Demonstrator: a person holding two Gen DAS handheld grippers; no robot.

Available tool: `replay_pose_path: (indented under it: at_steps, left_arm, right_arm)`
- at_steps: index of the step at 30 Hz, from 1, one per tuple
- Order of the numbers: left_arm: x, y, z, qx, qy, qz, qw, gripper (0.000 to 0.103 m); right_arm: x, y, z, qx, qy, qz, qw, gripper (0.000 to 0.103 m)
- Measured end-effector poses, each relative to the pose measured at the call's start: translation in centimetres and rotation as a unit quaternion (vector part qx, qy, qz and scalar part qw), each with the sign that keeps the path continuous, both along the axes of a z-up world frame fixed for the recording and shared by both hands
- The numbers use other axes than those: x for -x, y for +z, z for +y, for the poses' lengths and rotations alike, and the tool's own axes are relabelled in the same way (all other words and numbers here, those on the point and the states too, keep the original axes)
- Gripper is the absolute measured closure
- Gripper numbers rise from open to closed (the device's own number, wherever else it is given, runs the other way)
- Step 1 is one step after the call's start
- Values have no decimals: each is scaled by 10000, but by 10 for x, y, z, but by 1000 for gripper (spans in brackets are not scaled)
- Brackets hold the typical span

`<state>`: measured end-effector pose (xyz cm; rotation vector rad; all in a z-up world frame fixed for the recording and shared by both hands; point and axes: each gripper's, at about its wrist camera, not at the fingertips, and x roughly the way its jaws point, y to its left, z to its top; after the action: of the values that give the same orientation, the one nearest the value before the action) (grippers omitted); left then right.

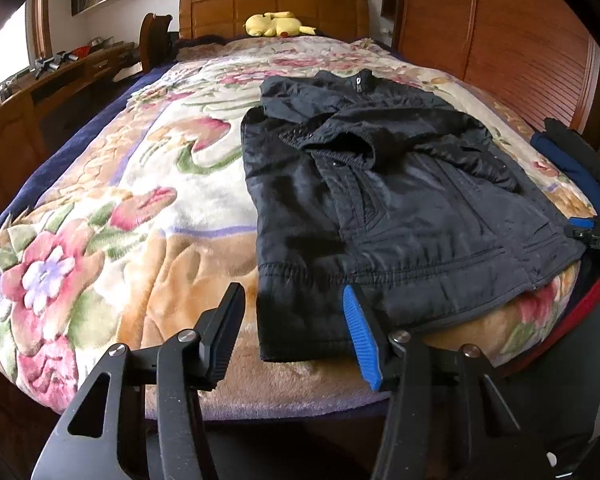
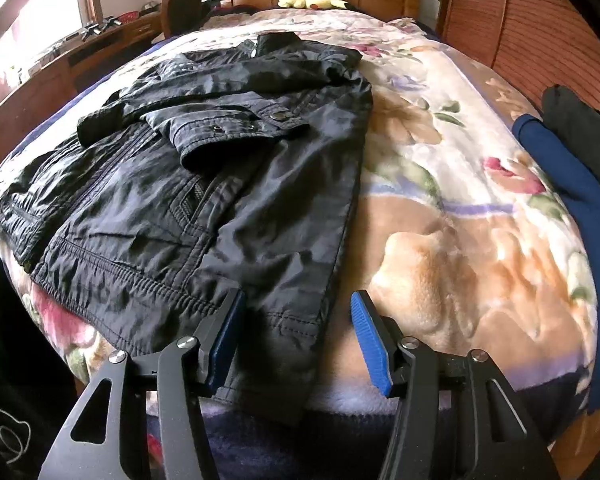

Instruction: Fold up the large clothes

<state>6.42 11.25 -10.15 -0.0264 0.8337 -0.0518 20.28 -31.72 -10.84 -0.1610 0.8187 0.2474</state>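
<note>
A black jacket (image 1: 400, 200) lies flat on the bed with both sleeves folded across its chest, collar toward the headboard. It also shows in the right wrist view (image 2: 220, 184). My left gripper (image 1: 292, 320) is open, its jaws spread over the jacket's lower left hem corner at the bed's near edge. My right gripper (image 2: 296, 328) is open, its jaws straddling the jacket's lower right hem corner. The right gripper also shows at the right edge of the left wrist view (image 1: 596, 234). Neither gripper holds anything.
The bed has a floral blanket (image 1: 140, 220). A yellow plush toy (image 1: 276, 24) lies by the wooden headboard. A blue garment (image 2: 568, 208) and a dark one (image 2: 580, 124) lie at the bed's right edge. A wardrobe (image 1: 500, 40) stands right, a desk (image 1: 60, 76) left.
</note>
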Motion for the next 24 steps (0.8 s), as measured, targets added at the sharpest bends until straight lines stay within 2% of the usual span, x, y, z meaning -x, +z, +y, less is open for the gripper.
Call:
replay_pose_path:
  at_steps: [6,18,19,20,21,23,24]
  left_arm:
    - [-3,-10,3,-21,70,148,9999,50]
    - [1,-13,2,114,43,120,9999,51]
    - [3,-14,2,149,20,111,9998,55]
    - [4,-14,2,172,-7,101,9998,59]
    - [5,-14,1,202,-40,95,9997,64]
    - [6,-11,-1,197,-75,57,9998,73]
    - [7,-9,-2,168,-83,23,9998,82]
  right_arm:
    - [1,-3,0,-25,-2,-5,10000,44]
    - [10,-8,4,-101,186,-41,9998,44]
    - [11,-9,3,-122,186,-50,9997,45]
    - [11,-9,3,-136,196,-58,9997,47]
    - [11,-10,3,-179,241,-65,9995,54]
    - [13,-10,3,-293,329,-87,9990,67]
    - [14,-9,3,-328,348,-121,9988,78]
